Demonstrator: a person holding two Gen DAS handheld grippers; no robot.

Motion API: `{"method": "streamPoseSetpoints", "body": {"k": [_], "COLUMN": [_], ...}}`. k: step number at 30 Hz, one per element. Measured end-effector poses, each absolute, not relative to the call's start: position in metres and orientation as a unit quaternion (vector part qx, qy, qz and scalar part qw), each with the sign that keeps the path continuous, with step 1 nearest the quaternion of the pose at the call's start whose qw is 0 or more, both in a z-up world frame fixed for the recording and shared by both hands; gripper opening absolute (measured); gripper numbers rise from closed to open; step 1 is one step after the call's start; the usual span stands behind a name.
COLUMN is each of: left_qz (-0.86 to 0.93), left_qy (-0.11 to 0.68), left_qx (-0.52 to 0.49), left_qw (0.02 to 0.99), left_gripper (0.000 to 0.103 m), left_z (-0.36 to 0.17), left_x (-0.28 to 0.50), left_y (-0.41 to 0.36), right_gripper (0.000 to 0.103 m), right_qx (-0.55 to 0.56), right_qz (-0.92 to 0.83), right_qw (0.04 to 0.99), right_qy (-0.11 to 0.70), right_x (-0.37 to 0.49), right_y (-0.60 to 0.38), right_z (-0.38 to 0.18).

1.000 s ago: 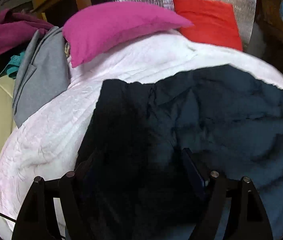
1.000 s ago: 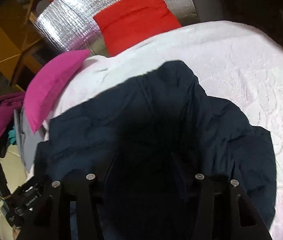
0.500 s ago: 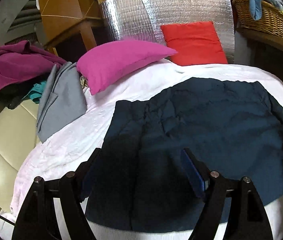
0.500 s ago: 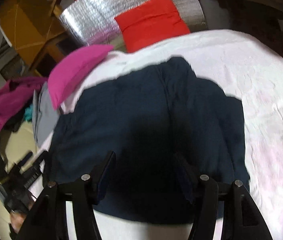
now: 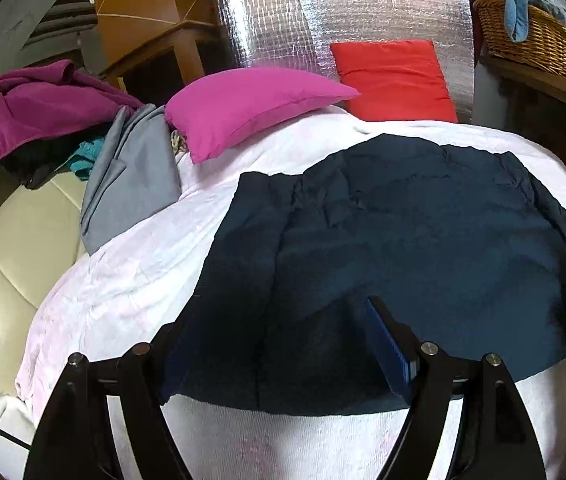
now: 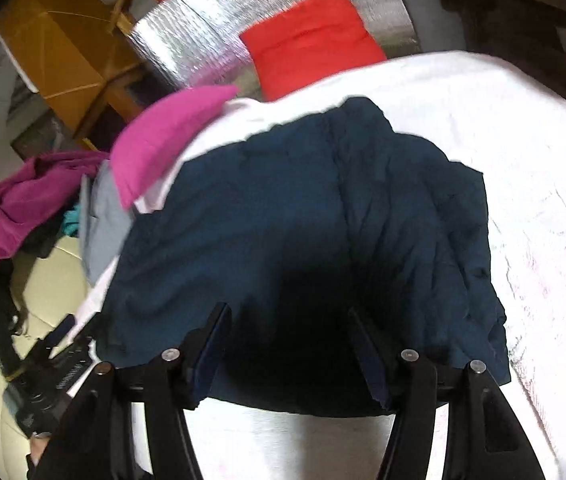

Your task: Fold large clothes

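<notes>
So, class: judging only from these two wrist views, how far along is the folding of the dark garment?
Done: the navy garment lies in a compact, wrinkled shape on the white bedcover. In hand: nothing; the left gripper and right gripper hover open above its near edge. Left: probably smoothing or another fold; a grey garment and a magenta one wait nearby.

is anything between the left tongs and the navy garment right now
Nothing visible. The left tongs hang open right over the near part of the navy garment, which lies spread on the white bedcover; the pink pillow sits well beyond.
</notes>
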State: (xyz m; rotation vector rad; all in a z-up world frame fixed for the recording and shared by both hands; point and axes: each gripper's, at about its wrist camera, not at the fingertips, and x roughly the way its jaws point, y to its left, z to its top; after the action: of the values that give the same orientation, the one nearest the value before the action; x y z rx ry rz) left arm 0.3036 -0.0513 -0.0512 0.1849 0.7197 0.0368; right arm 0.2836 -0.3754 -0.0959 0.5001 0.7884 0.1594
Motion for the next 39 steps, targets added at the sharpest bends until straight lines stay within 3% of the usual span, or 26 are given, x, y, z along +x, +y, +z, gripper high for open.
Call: {"method": "streamPoseSetpoints", "body": {"k": [7, 17, 21, 26, 34, 39], "left_qz": [0.029, 0.036, 0.019, -0.009, -0.016, -0.013], "left_qy": [0.357, 0.38, 0.434, 0.483, 0.518, 0.508], "left_qx": [0.088, 0.066, -0.009, -0.158, -0.283, -0.366], "left_qw": [0.93, 0.922, 0.901, 0.861, 0.807, 0.78], "left_gripper": [0.08, 0.08, 0.08, 0.08, 0.08, 0.081], "left_z": [-0.055, -0.058, -0.068, -0.083, -0.116, -0.133], "left_x": [0.298, 0.293, 0.293, 0.287, 0.298, 0.313], "left_y": [-0.044, -0.024, 0.001, 0.042, 0.063, 0.079], "right_gripper": [0.064, 0.068, 0.077, 0.079, 0.079, 0.079], "right_qx": [0.228, 0.281, 0.334, 0.43, 0.517, 0.567], "right_qz": [0.069, 0.098, 0.106, 0.116, 0.101, 0.083], "right_qw": [0.869, 0.868, 0.853, 0.8, 0.741, 0.725], "right_qy": [0.434, 0.397, 0.388, 0.401, 0.415, 0.382], "right_x": [0.305, 0.277, 0.261, 0.249, 0.261, 0.281], "right_y": [-0.363, -0.378, -0.395, -0.413, -0.413, -0.414], "right_z": [-0.118, -0.105, -0.107, -0.133, -0.173, -0.189]}}
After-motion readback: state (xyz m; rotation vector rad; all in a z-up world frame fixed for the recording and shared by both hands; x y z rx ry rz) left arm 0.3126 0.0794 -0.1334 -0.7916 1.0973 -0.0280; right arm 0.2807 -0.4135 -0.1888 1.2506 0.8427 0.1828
